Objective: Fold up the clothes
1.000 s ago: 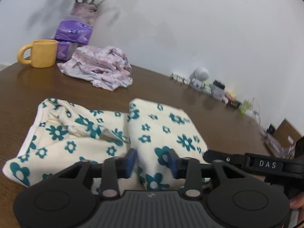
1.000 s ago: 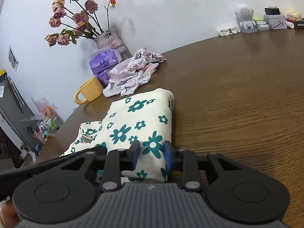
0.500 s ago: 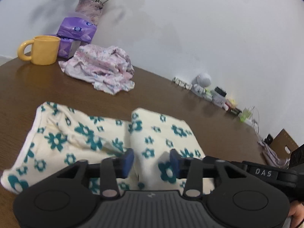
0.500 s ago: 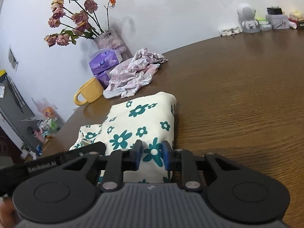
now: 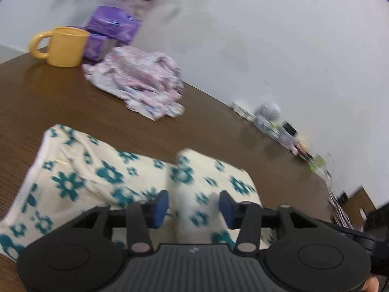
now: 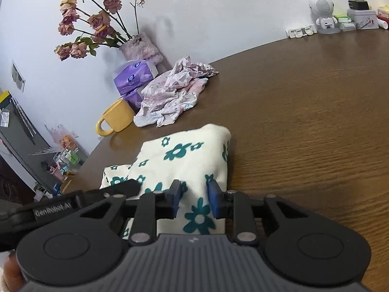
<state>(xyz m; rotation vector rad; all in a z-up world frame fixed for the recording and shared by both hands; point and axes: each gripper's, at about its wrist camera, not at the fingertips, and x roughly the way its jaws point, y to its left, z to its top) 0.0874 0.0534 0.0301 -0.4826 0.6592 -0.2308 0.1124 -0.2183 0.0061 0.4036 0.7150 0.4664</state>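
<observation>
**Both grippers over the folded floral cloth**

A broad dark brown wooden table filled most of both views, backed by a plain white wall. On the near part of the table lay the cream cloth printed with teal flowers, partly folded: in the left wrist view a thicker folded part sat on the right, with a flatter spread part reaching away to the left.

The right black two-finger gripper hung over the near edge of the folded part, its blue-padded jaws standing apart with cloth showing in the gap; whether the pads touched the fabric could not be told. The left black two-finger gripper was likewise spread, wider, with a raised hump of the cloth between its pads; that view was blurred, so contact could not be judged.

Farther back lay a crumpled pink-and-white patterned garment, well apart from the floral cloth. Just beside it stood stacked purple tissue packs and a yellow ceramic mug, and behind them a pale wrapped vase of dried pink roses. At the far end of the table stood a small white robot-shaped figure among small boxes.
</observation>
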